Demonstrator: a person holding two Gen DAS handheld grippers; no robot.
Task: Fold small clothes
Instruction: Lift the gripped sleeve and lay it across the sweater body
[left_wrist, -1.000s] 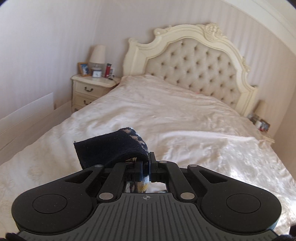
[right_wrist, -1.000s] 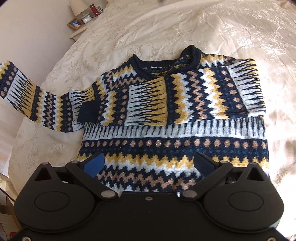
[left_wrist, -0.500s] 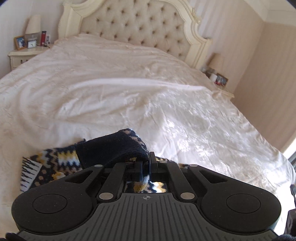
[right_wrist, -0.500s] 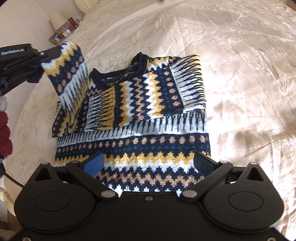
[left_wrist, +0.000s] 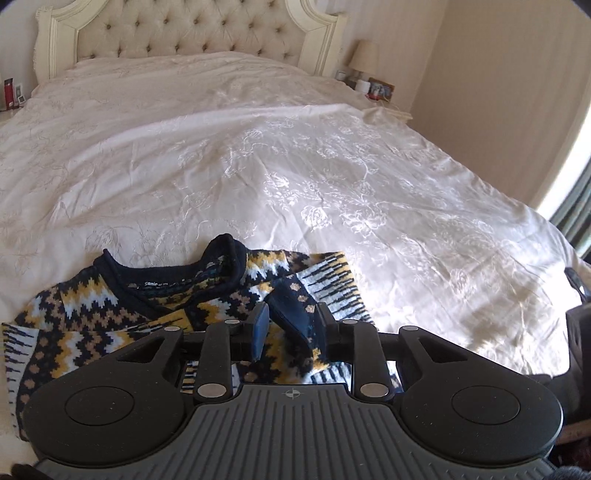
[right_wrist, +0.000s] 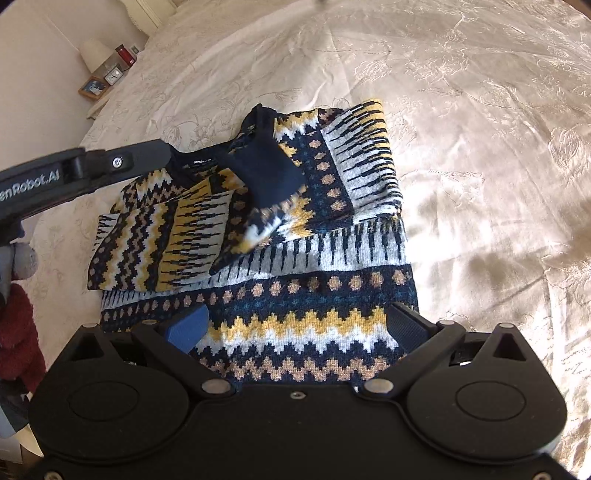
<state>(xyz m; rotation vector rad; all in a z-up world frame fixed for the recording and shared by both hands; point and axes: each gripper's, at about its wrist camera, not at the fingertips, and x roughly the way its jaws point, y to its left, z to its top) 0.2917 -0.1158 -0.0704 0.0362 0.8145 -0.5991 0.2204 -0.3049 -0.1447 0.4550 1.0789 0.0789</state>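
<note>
The cream bedspread (right_wrist: 461, 110) fills both views, and the patterned sweater (right_wrist: 295, 295) lies flat on it, centre of the right wrist frame. Both sleeves are already crossed over the chest: one (right_wrist: 354, 155) lies flat at upper right, the other (right_wrist: 166, 229) crosses from the left, its navy cuff (right_wrist: 266, 173) blurred above the collar area. The left gripper (left_wrist: 290, 325) has its fingers partly apart with that cuff loose between them. The right gripper (right_wrist: 295, 325) hovers wide open over the hem. The bottom-to-top body fold appears to remain.
</note>
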